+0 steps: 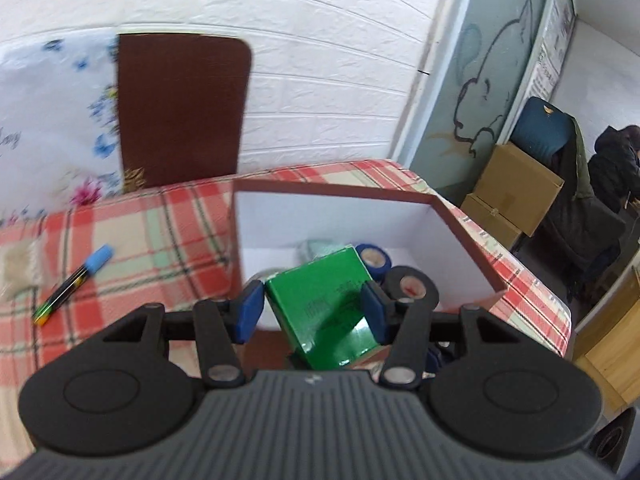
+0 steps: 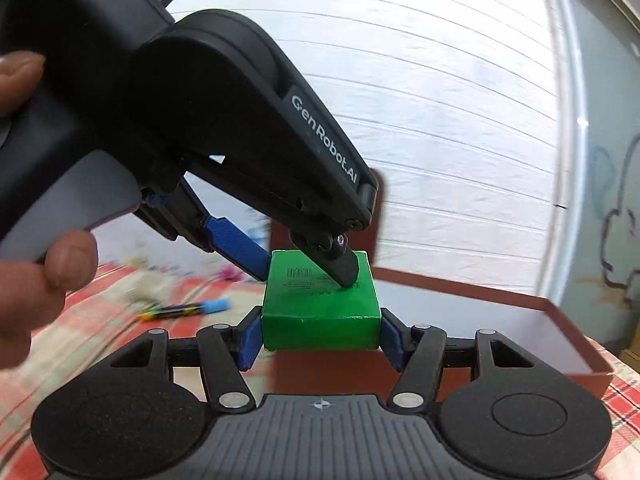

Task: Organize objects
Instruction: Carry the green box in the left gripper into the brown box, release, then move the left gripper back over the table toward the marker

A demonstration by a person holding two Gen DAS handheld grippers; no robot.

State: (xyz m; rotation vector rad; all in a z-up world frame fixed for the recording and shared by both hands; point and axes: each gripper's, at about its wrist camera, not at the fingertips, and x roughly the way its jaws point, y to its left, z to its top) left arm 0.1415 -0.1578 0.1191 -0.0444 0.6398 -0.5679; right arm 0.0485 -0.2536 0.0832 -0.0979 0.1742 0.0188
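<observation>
A green box is held in the air at the near edge of the brown storage box. My left gripper is shut on it, blue pads against its two sides. In the right wrist view the same green box sits between my right gripper's pads, which also press its sides. The left gripper comes down on it from the upper left. Inside the storage box lie a blue tape roll and a dark tape roll.
A blue-capped marker lies on the plaid tablecloth left of the storage box; it also shows in the right wrist view. A brown chair back stands behind the table. Cardboard boxes sit at the right.
</observation>
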